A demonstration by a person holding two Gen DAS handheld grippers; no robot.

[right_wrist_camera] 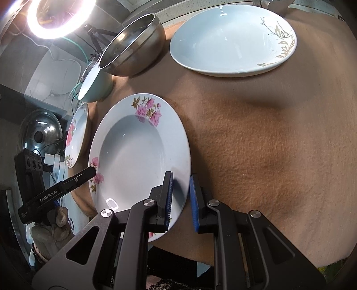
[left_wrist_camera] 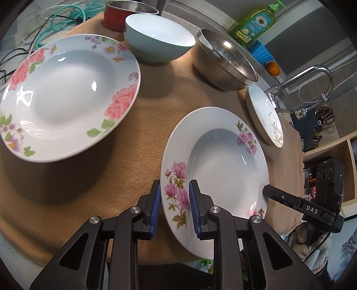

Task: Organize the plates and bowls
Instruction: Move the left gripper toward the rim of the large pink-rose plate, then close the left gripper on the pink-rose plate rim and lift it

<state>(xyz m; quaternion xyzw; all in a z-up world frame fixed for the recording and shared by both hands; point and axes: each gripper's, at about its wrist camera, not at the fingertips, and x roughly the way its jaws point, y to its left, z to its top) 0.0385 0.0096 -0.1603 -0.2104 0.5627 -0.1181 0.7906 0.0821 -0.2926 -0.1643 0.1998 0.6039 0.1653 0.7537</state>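
Brown cloth (left_wrist_camera: 138,125); both grippers (left_wrist_camera: 174,206) clamping plate (left_wrist_camera: 223,160)

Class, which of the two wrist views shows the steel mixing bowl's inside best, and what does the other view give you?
The left wrist view is best: the steel mixing bowl tips its opening toward the camera, so the inner wall shows. In the right wrist view the steel mixing bowl shows mostly its outer side and rim, with little of the inside.

Light: bright ring lamp (right_wrist_camera: 58,16) at upper left, blown out white
Glare: small highlights on glossy plates (left_wrist_camera: 67,96)
Shadows: soft, dark on tan cloth (right_wrist_camera: 267,145)
Focus: sharp throughout
Edges: strong fisheye bending, black corners
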